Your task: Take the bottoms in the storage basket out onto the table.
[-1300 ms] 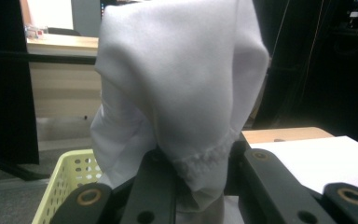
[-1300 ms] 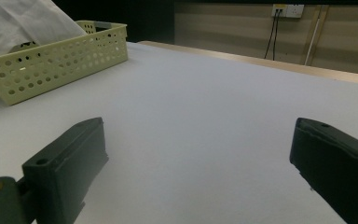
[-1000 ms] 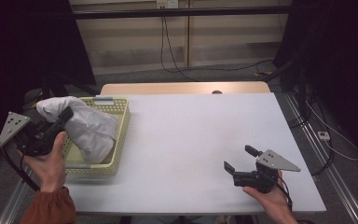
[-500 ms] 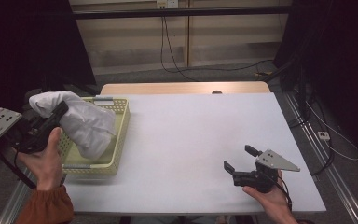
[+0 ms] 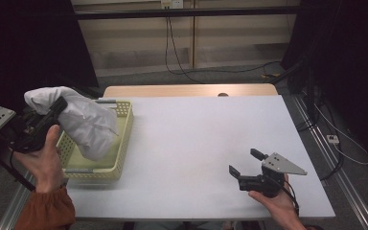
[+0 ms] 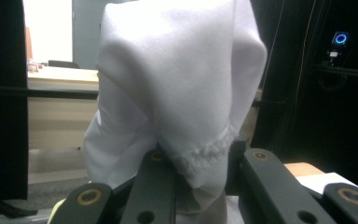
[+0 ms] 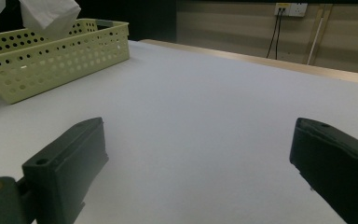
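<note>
A white cloth (image 5: 84, 122) hangs from my left gripper (image 5: 57, 106), which is shut on its upper end at the table's left edge. The cloth's lower part droops into a pale yellow perforated basket (image 5: 120, 139). In the left gripper view the cloth (image 6: 177, 79) bunches between the two black jaws and rises above them. My right gripper (image 5: 245, 163) rests low on the white table near the front right corner, jaws wide open with nothing between them. From the right gripper view the basket (image 7: 60, 58) stands far off at the left with the cloth (image 7: 49, 14) above it.
The white table (image 5: 201, 139) stretches between basket and right gripper. A wooden strip (image 5: 187, 90) runs along its far edge. Cables (image 5: 182, 57) hang on the back wall. Metal rails (image 5: 335, 167) border the table's right side.
My left gripper has drawn the cloth up and to the left, off the basket's middle toward its left side. The right gripper has stayed still.
</note>
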